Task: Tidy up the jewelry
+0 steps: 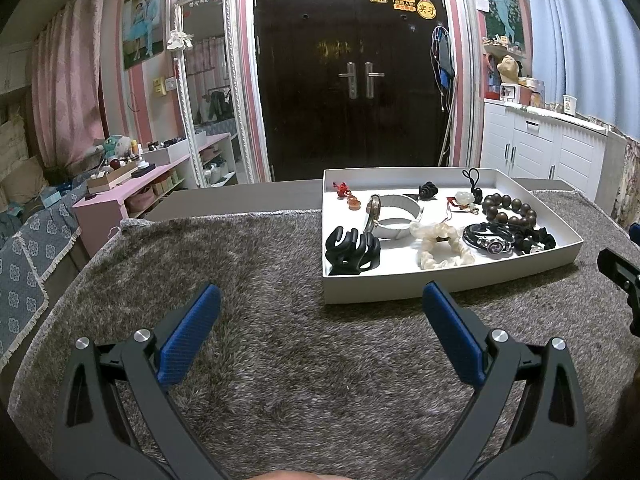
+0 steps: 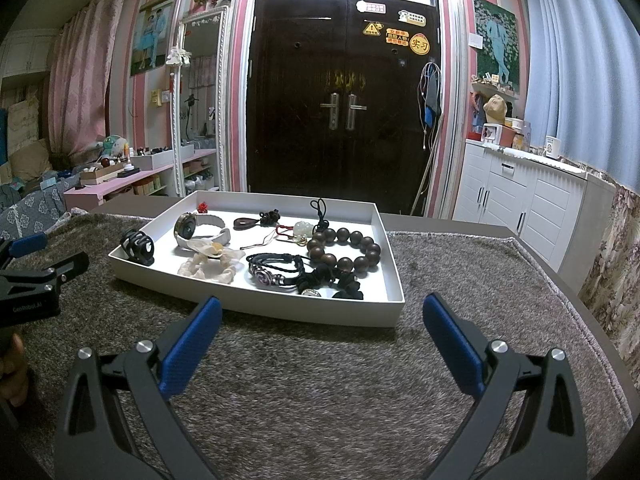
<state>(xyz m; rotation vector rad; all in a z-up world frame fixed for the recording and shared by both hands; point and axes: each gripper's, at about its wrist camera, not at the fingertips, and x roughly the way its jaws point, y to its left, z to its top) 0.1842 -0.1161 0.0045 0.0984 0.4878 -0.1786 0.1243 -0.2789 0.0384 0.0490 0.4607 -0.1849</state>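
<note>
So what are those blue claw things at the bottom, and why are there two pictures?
Those are grippers, like big tongs. A person holds one in each hand, and each has a little camera looking out along its two blue fingers. That is why there are two pictures: one from the left gripper, one from the right gripper.

Both are open and hold nothing. They hover over a fuzzy grey rug on a table.

On the rug sits a white tray full of jewelry: a watch, big brown beads, a black hair clip, a white scrunchie and a black bracelet. In the right picture you can spot the other gripper at the left edge.
</note>
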